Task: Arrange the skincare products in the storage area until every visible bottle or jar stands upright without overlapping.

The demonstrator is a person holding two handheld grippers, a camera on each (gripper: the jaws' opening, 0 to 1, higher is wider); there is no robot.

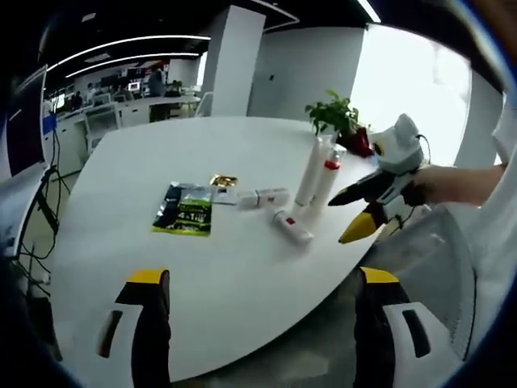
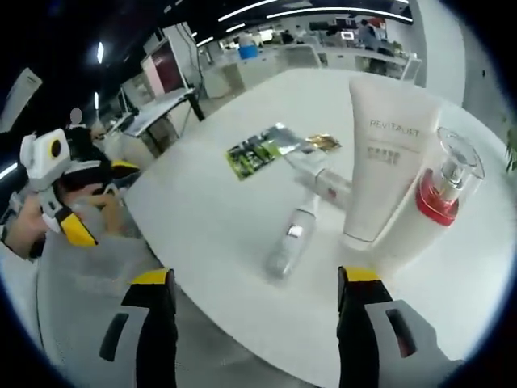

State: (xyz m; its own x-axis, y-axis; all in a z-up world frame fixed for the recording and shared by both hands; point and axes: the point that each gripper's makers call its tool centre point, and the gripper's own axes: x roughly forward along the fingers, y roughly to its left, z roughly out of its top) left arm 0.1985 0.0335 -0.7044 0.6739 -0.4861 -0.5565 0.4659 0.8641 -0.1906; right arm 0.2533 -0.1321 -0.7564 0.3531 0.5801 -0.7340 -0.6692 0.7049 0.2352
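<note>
On the round white table [image 1: 161,153] a tall white tube [image 1: 311,170] stands upright, close beside a bottle with a red collar [image 1: 327,179]. A small white bottle [image 1: 292,226] and a white tube [image 1: 262,197] lie flat in front of them. My left gripper [image 1: 262,323] is open over the table's near edge and holds nothing. My right gripper [image 1: 349,217], held in a hand, is open just right of the standing pair. In the right gripper view, my right gripper [image 2: 258,323] faces the white tube [image 2: 384,162], red-collared bottle [image 2: 440,194], lying bottle [image 2: 291,238] and lying tube [image 2: 323,179].
A green sachet [image 1: 184,210] and a gold sachet [image 1: 224,180] lie flat left of the products. A potted plant [image 1: 335,113] stands behind the upright tube. Across the table edge, my left gripper [image 2: 97,198] is held in a hand. Office desks lie beyond.
</note>
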